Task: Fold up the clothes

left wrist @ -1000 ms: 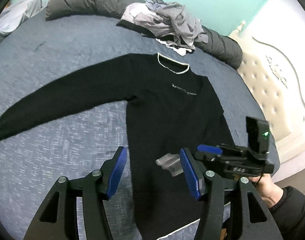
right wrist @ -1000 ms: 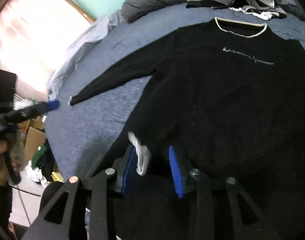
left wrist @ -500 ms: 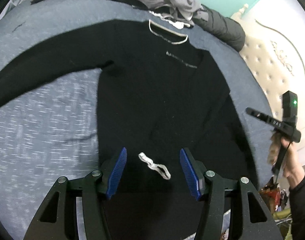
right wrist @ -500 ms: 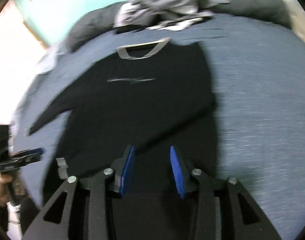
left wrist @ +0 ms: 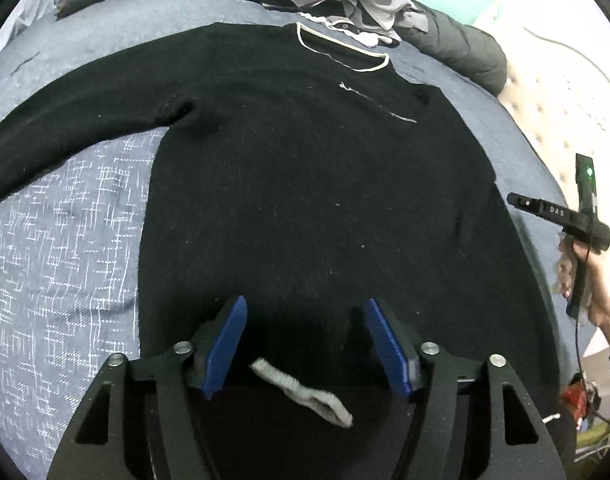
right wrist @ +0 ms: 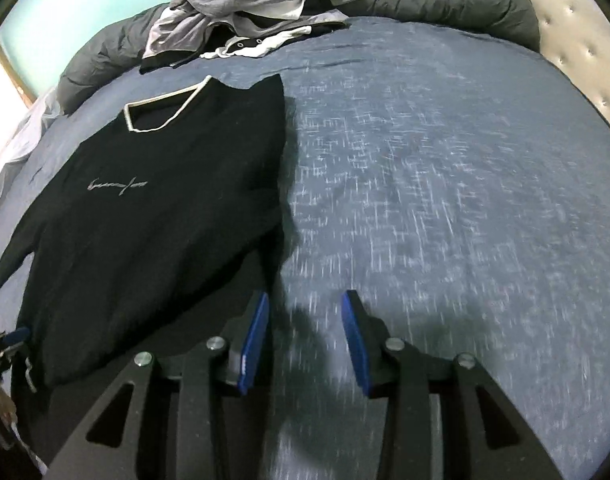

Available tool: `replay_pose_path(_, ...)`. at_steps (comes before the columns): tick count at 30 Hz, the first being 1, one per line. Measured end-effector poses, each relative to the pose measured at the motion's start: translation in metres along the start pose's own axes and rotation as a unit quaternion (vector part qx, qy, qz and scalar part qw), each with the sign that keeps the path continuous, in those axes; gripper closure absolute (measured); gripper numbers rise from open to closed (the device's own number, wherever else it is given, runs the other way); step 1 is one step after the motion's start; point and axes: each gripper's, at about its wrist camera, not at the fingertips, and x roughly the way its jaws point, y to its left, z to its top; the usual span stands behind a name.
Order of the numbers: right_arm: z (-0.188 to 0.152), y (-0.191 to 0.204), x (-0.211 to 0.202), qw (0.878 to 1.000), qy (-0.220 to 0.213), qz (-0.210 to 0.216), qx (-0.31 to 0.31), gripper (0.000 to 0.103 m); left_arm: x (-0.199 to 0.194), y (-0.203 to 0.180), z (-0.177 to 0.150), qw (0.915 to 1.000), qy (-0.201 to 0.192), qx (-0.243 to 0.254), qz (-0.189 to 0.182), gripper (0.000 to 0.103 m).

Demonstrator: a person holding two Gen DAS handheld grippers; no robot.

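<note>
Both grippers are spread wide with nothing between the blue pads. The left gripper [left wrist: 305, 340] hovers low over the bottom part of the black sweater [left wrist: 305, 200], which lies flat, front up, on the blue-grey bedspread [left wrist: 65, 260]. Right under the left tool there's a pale ribbed cuff [left wrist: 305, 392] lying on top of the black fabric, so that sleeve is folded in across the body. I can't tell if the pads touch the cloth or just float above it.

From the right wrist view, the right gripper [right wrist: 305, 340] sits over bare bedspread just beside the sweater's right edge, with its left pad right at the fabric's border. The picture there is a bit smeared, so contact is hard to call. In the left view you can see the right tool off past the sweater's right side, held in a hand [left wrist: 597, 292] near the edge of the bed.

The sweater's white-trimmed collar [left wrist: 341, 50] points toward the far side of the bed, and the small grey script [right wrist: 117, 186] runs across the chest. Its other sleeve [left wrist: 65, 128] stretches straight out toward the left edge of the bed.

At the far edge there's a heap of grey and white clothes [right wrist: 245, 4] sitting on a rolled dark grey duvet [right wrist: 445, 0]. A cream tufted headboard [left wrist: 565, 92] stands along the right side.
</note>
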Motion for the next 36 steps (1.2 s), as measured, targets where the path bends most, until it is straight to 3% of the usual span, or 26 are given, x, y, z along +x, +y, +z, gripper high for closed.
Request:
replay_pose_path(4, 0.009, 0.004, 0.019, 1.0, 0.007, -0.003, -0.013, 0.065, 0.003, -0.003, -0.003, 0.9998, -0.014, 0.005, 0.011, 0.021)
replay_pose_path(12, 0.013, 0.003, 0.042, 1.0, -0.004, 0.013, -0.011, 0.065, 0.004, -0.006, -0.007, 0.9987, -0.042, 0.011, 0.027, 0.018)
replay_pose_path(18, 0.012, 0.004, 0.051, 1.0, -0.019, 0.011, -0.009, 0.065, 0.013, -0.005, -0.01, 0.9988, -0.04, 0.011, 0.027, 0.018)
replay_pose_path(24, 0.008, 0.013, 0.052, 0.999, -0.027, 0.007, -0.023, 0.095, 0.019, -0.008, -0.011, 0.9987, -0.033, 0.013, 0.037, 0.018)
replay_pose_path(31, 0.008, 0.006, 0.042, 0.999, -0.019, -0.038, -0.015, 0.097, 0.022, -0.005, -0.014, 0.9989, -0.031, 0.011, 0.034, 0.017)
replay_pose_path(36, 0.007, -0.002, 0.047, 1.0, -0.006, -0.025, -0.011, 0.097, 0.022, -0.003, -0.016, 0.999, -0.031, 0.01, 0.032, 0.017)
